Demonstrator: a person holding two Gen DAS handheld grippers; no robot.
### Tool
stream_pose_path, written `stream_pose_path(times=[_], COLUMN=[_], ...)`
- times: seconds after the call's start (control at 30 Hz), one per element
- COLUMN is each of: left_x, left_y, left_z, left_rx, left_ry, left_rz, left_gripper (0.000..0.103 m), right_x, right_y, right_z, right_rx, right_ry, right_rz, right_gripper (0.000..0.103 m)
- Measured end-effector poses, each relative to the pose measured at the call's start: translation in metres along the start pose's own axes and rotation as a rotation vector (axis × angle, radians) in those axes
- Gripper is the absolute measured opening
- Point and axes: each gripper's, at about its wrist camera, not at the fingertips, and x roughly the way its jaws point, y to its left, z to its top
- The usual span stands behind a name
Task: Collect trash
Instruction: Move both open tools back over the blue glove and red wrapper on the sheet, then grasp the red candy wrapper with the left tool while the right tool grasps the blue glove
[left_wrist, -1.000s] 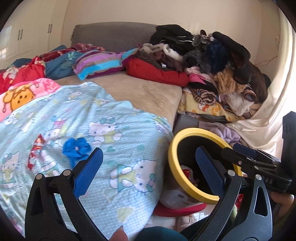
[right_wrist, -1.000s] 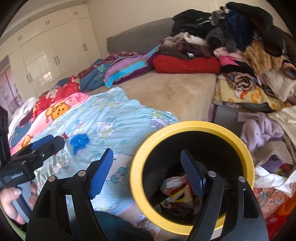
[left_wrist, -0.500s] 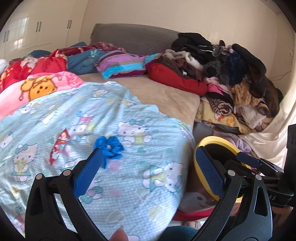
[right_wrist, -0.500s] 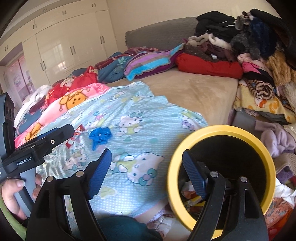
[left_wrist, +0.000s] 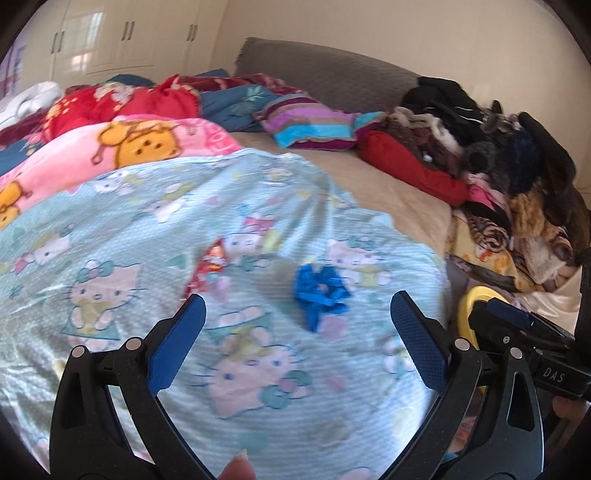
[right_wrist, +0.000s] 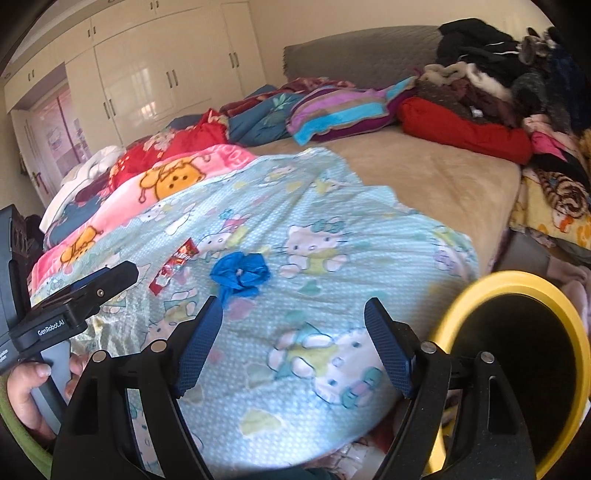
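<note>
Blue crumpled wrapper (left_wrist: 320, 291) lies on the quilt (left_wrist: 110, 206) beside a red wrapper (left_wrist: 207, 266), so left gripper (left_wrist: 297, 343) and right gripper (right_wrist: 293, 345) hover wide open, empty, for pickup.

The bed (right_wrist: 436, 184) carries a cat-print sheet (right_wrist: 332, 258) with a blue wad (right_wrist: 240, 275) and red wrapper (right_wrist: 173, 264) on it; blankets (right_wrist: 177, 177), a pillow (right_wrist: 340, 110) and piled clothes (right_wrist: 480, 103) lie behind.
</note>
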Motion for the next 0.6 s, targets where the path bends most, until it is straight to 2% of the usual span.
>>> stream_pose_path(times=[0.17,0.4,0.6], left_x=[0.01,0.031,0.058], left_y=[0.03,0.058,0.073], left_z=[0.0,0.004,0.007], left_rx=[-0.036,-0.067,-0.079], left_ry=[0.02,0.057,0.102], left_rz=[0.034,0.062,0.083], left_gripper=[0.09,0.068,0.059], right_x=[0.034,0.087,0.124], right_y=[0.016,0.034,0.037], right_z=[0.009,0.022,0.03], right_rx=[-0.031,-0.07,-0.045], right_ry=[0.039,0.092,0.137], right_rz=[0.025,0.053,0.079], right_gripper=[0.077,0.077,0.076])
